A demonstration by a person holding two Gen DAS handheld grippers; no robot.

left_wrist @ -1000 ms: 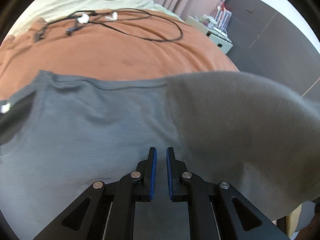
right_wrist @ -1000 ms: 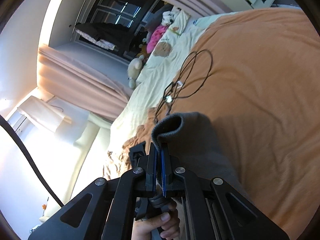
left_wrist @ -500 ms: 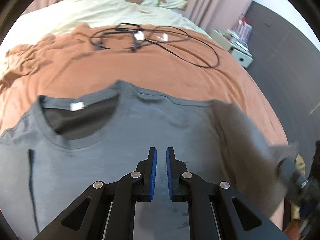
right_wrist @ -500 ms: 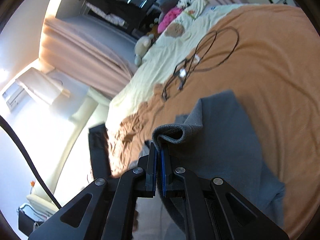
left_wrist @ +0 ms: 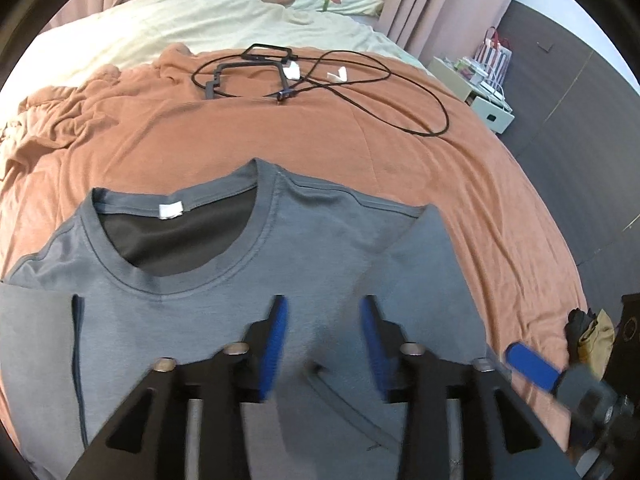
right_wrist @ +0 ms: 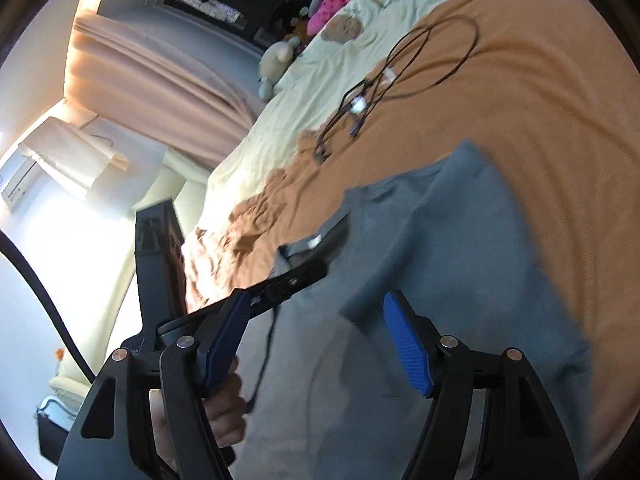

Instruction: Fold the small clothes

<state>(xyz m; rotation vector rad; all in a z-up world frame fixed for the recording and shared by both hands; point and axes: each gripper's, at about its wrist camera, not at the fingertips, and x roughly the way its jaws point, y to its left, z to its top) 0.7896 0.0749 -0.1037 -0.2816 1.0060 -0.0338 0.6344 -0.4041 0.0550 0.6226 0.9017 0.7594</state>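
Grey T-shirt (left_wrist: 224, 320) laid flat, front up, on orange bedspread (left_wrist: 320, 136); neck opening towards head of bed, white label (left_wrist: 171, 210) showing inside collar. Both sleeves folded inward over body: right sleeve (left_wrist: 424, 264) lying as a flap over chest, edge of left one at left margin of left wrist view. Lower hem out of view beneath grippers.

Left gripper (left_wrist: 322, 344) over chest of shirt, jaws spread apart, nothing between them. Right gripper (right_wrist: 316, 344) likewise spread, holding nothing, poised over folded right side; blue pad visible at right edge of left wrist view. Contact with cloth not determinable for either.

Handling, as judged: thin knit cotton, light, limp, no stiffness of its own; likely to sag and drag when lifted by one point, and folded sleeves likely to slip open if disturbed. Not fragile, not slippery against textured bedspread. Best taken by pinching through all layers at folded side edges, one gripper per side, near shoulders or hem, then lifted evenly. Collar ribbing firmer, also a fair hold.

Black cable (left_wrist: 360, 92) looped on bedspread beyond collar, well apart from shirt. Soft toys and pillows at head of bed.
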